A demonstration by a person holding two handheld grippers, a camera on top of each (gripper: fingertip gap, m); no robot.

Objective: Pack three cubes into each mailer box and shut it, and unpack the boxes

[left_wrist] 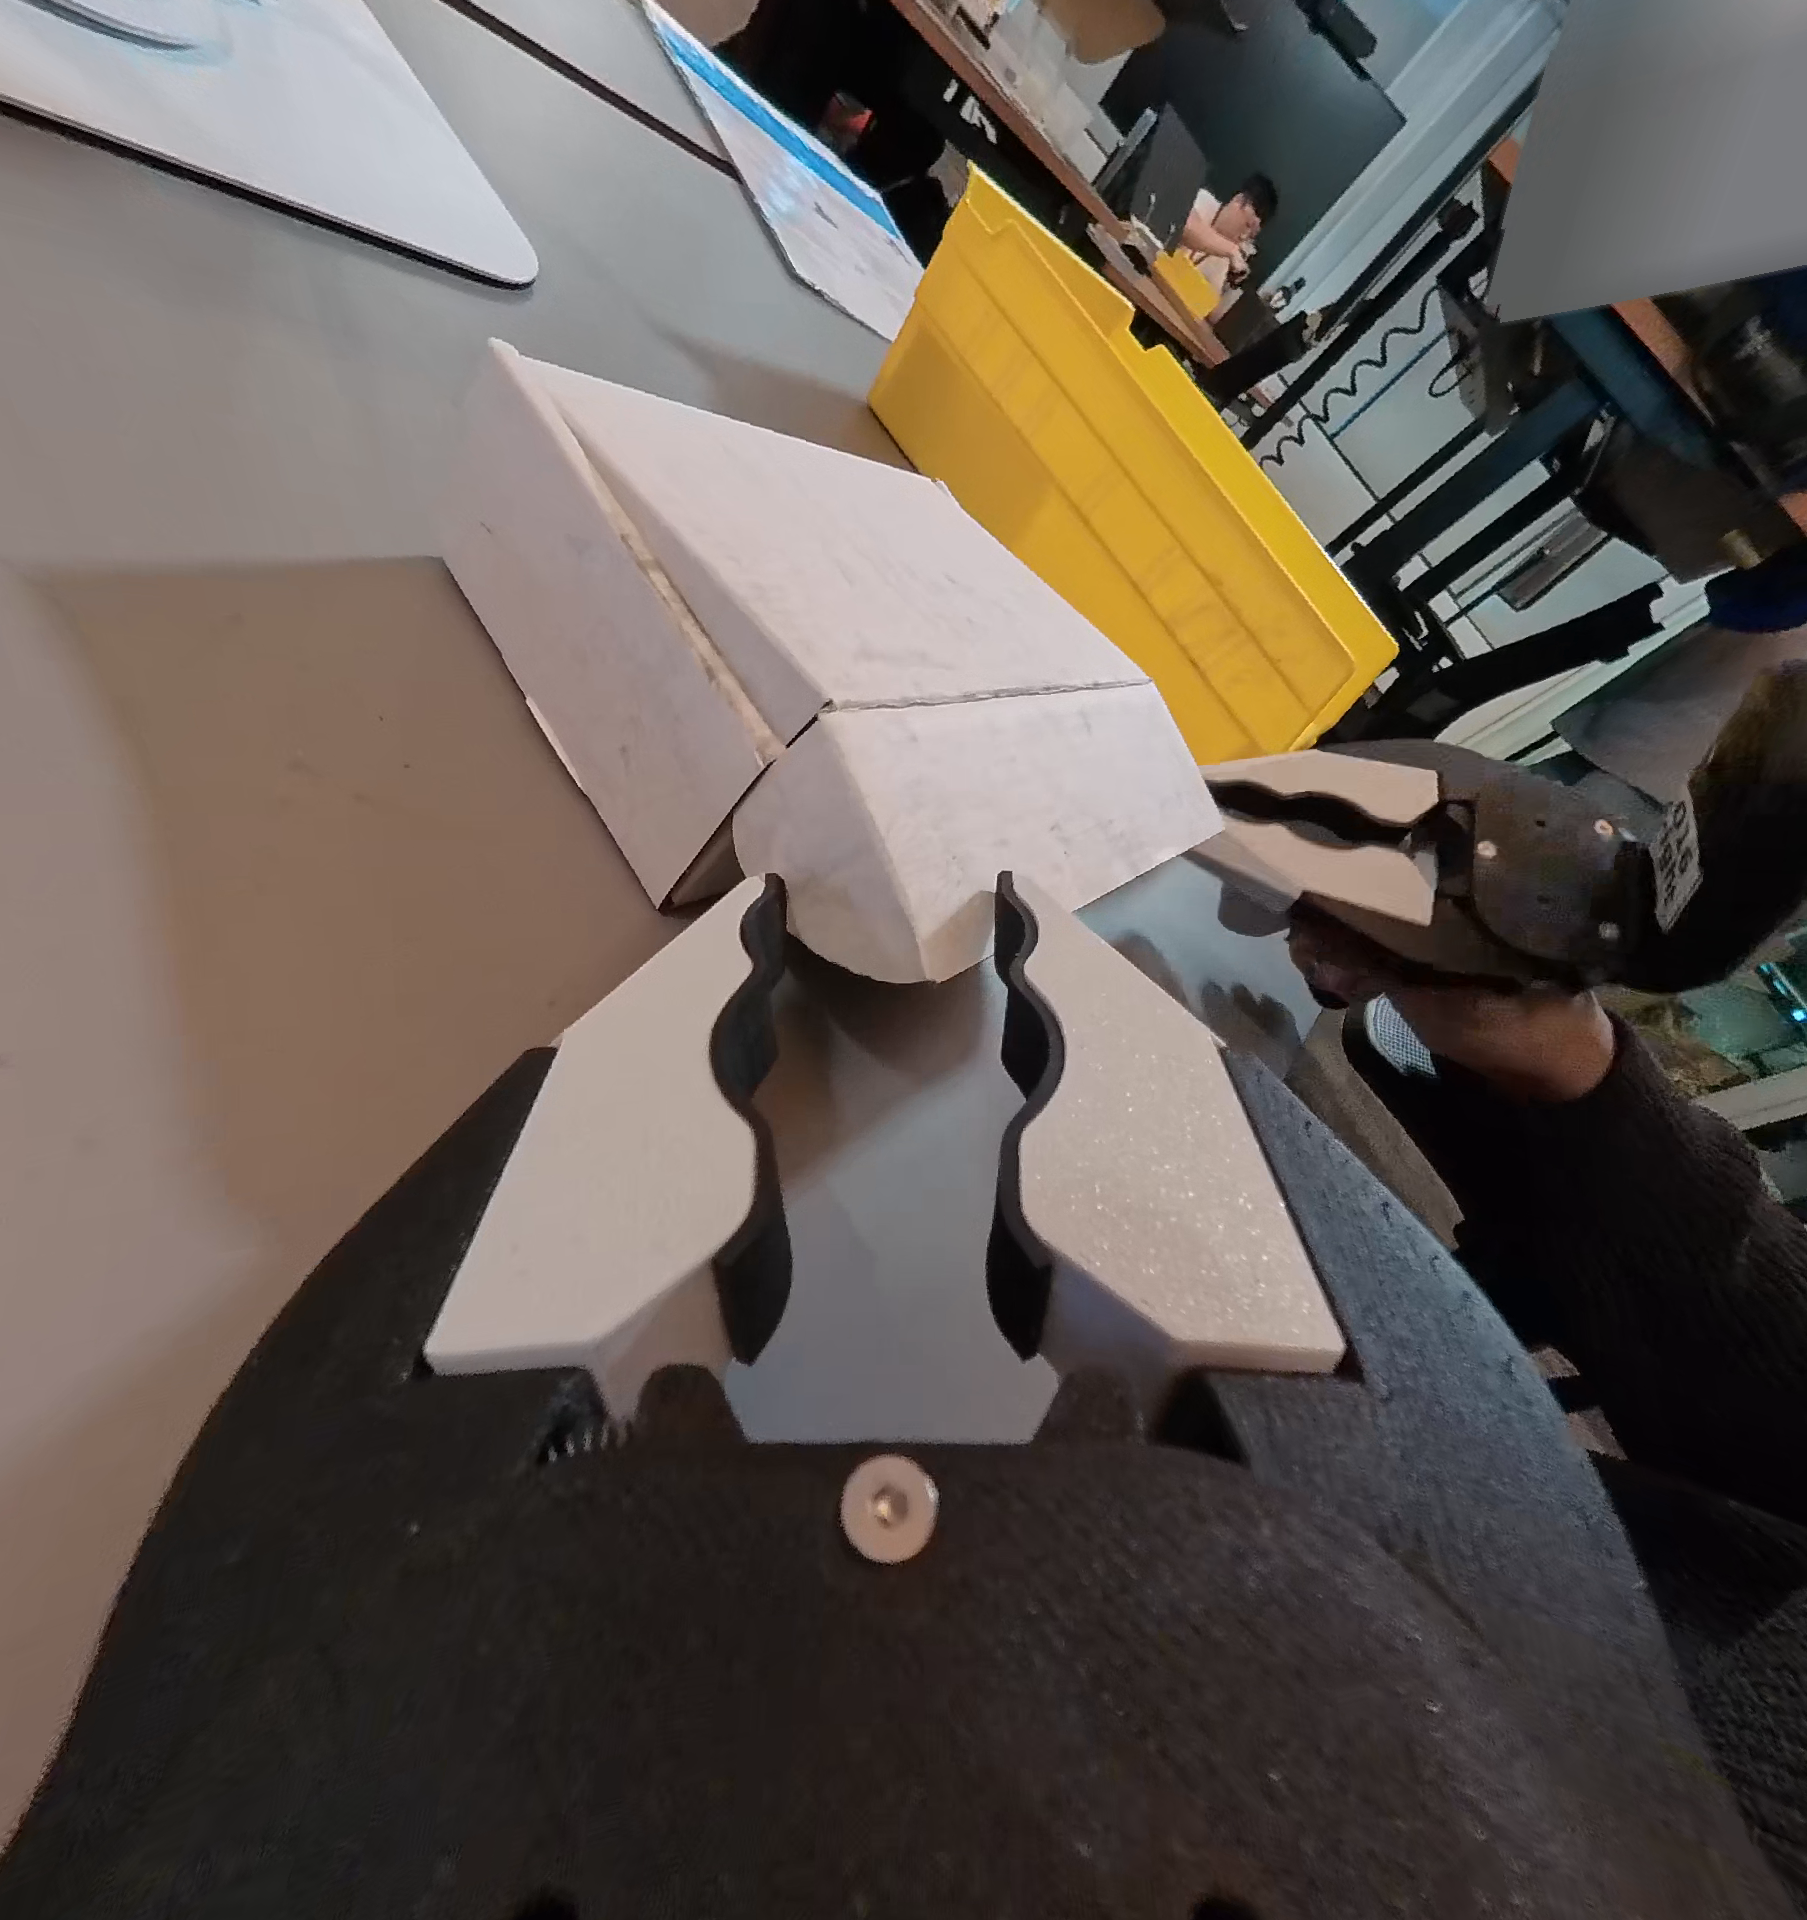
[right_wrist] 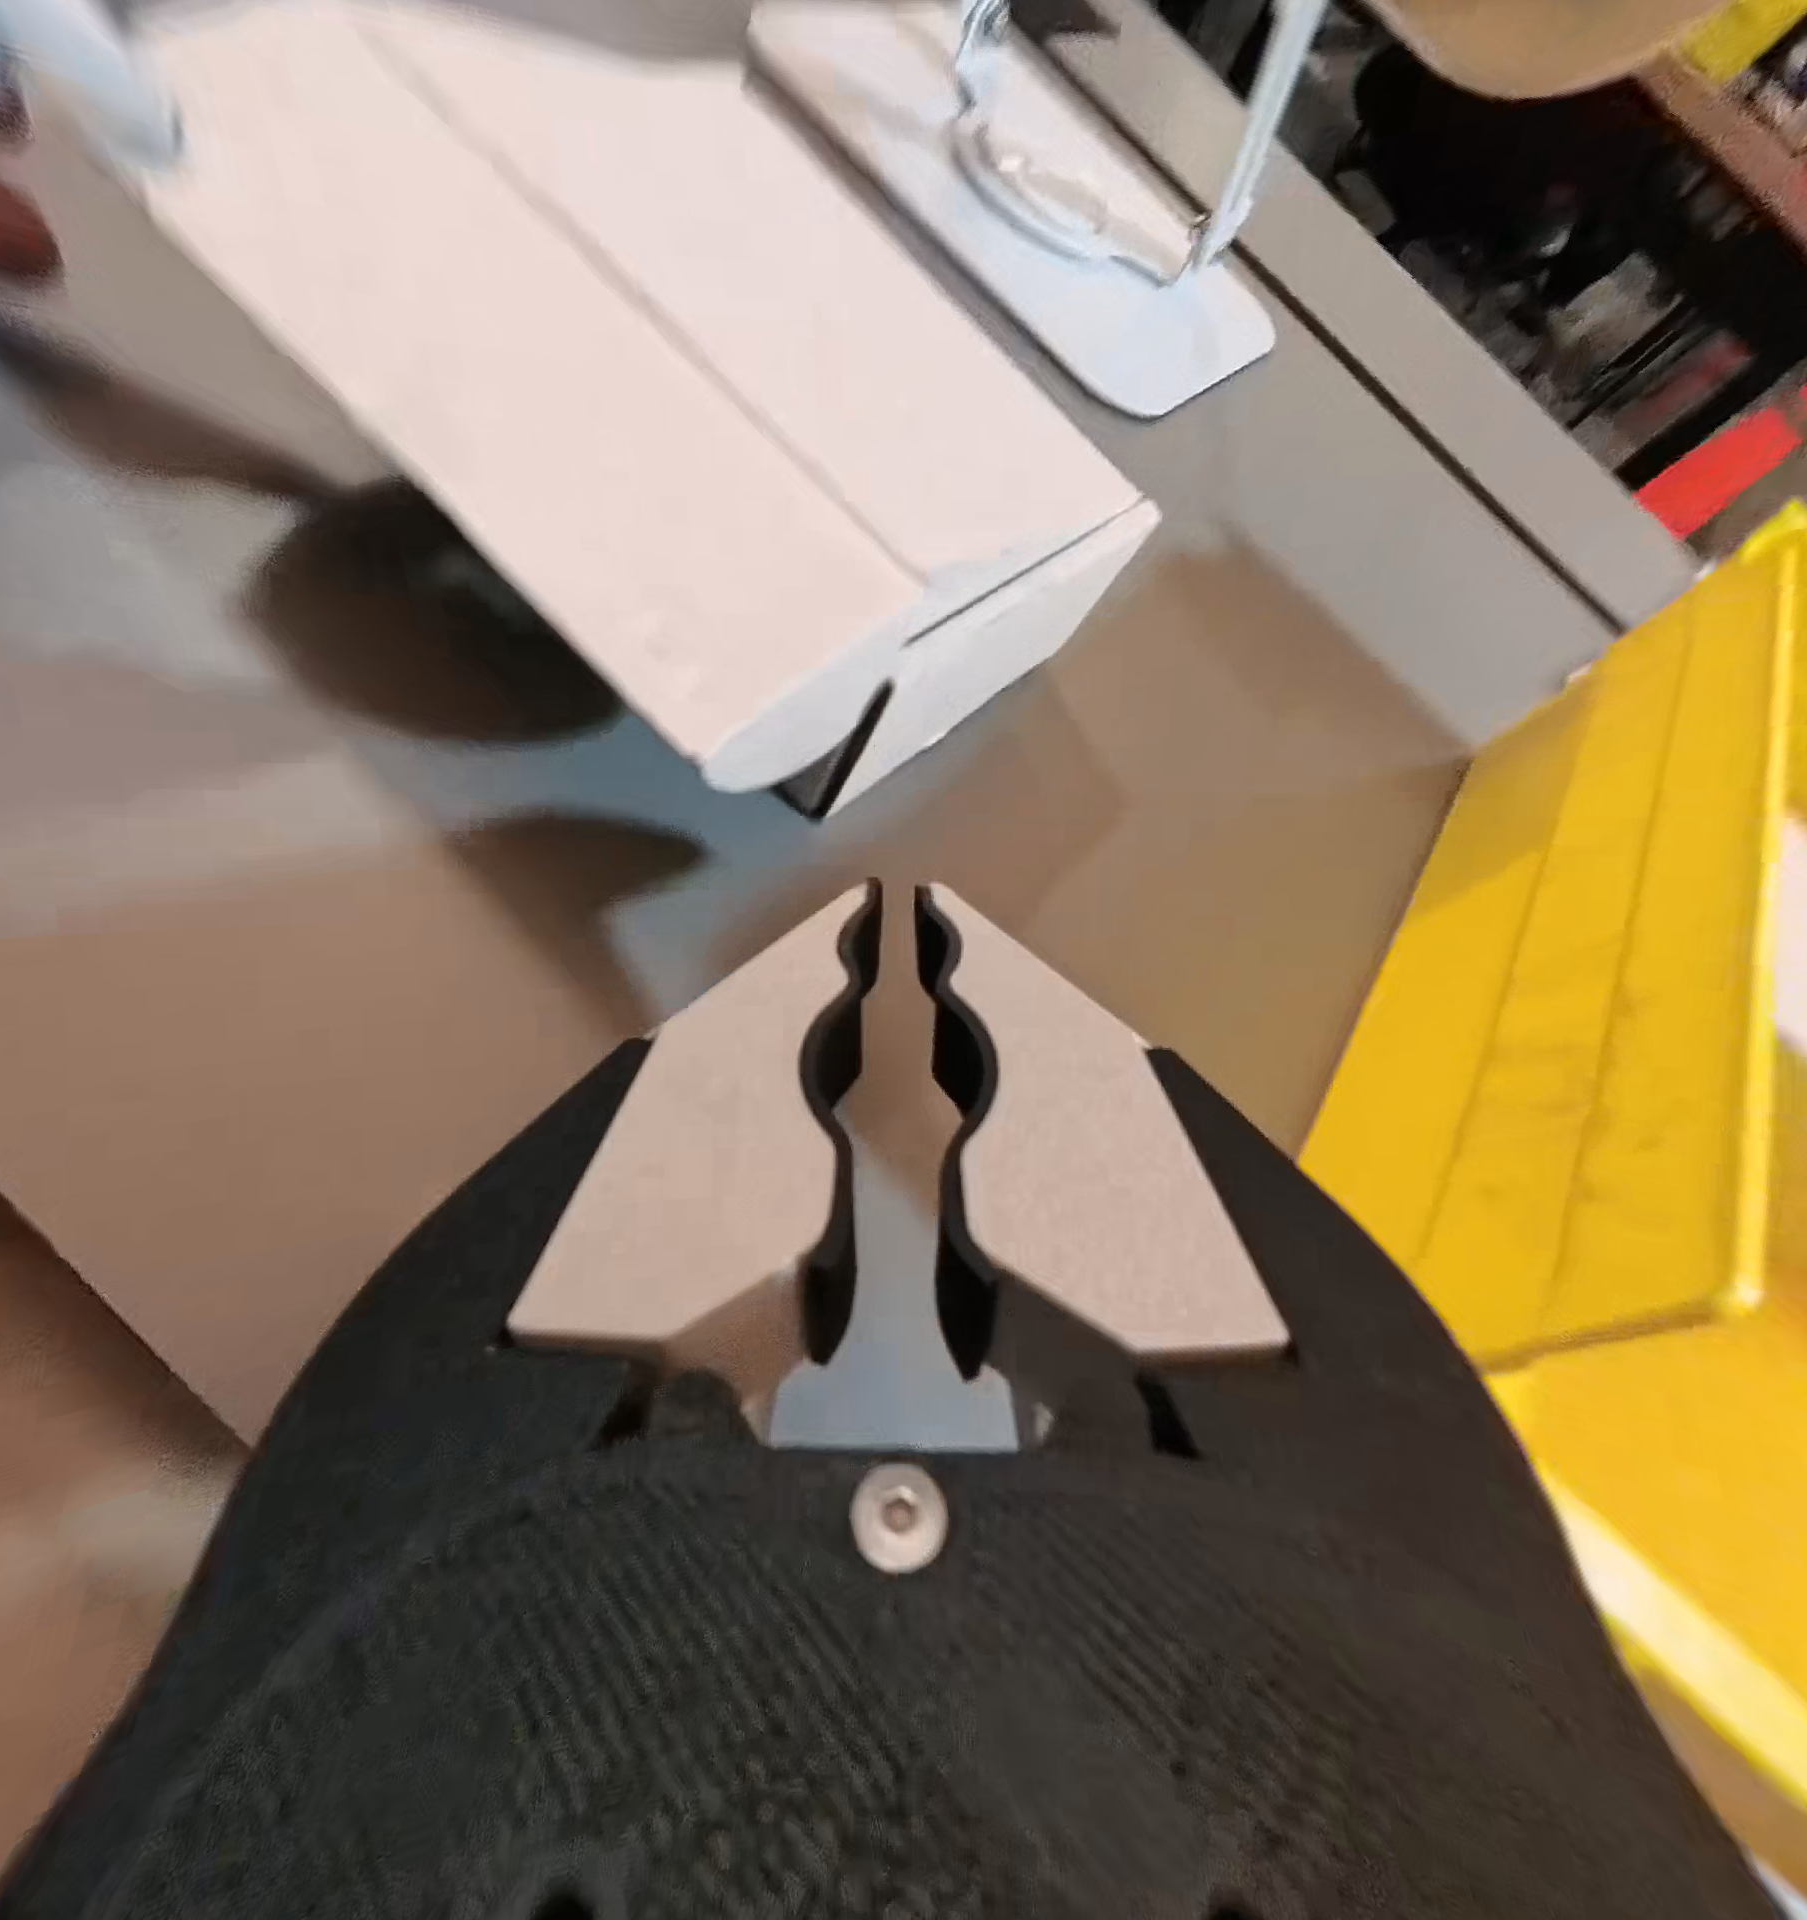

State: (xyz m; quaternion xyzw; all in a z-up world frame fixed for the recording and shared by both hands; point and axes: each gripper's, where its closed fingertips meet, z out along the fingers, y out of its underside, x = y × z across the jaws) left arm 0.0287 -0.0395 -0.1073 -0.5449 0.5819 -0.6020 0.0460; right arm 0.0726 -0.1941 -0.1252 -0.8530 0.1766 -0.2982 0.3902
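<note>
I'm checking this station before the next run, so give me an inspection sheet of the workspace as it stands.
Surface: grey table, some shadow.
Job's things: white mailer box closed; no cubes seen.
Clutter: yellow bin beside the box; white pad; metal stand base.
Grippers: left tool open, its tips at the box's corner flap; right tool nearly shut, empty, short of the box.
Cables: coiled cable in the background.
Surroundings: desks, shelving, a seated person far off.

The white cardboard mailer box [left_wrist: 805, 644] lies closed on the grey counter [left_wrist: 203, 831], its corner flap slightly gaping, just beside a yellow bin [left_wrist: 1117, 499].
</note>
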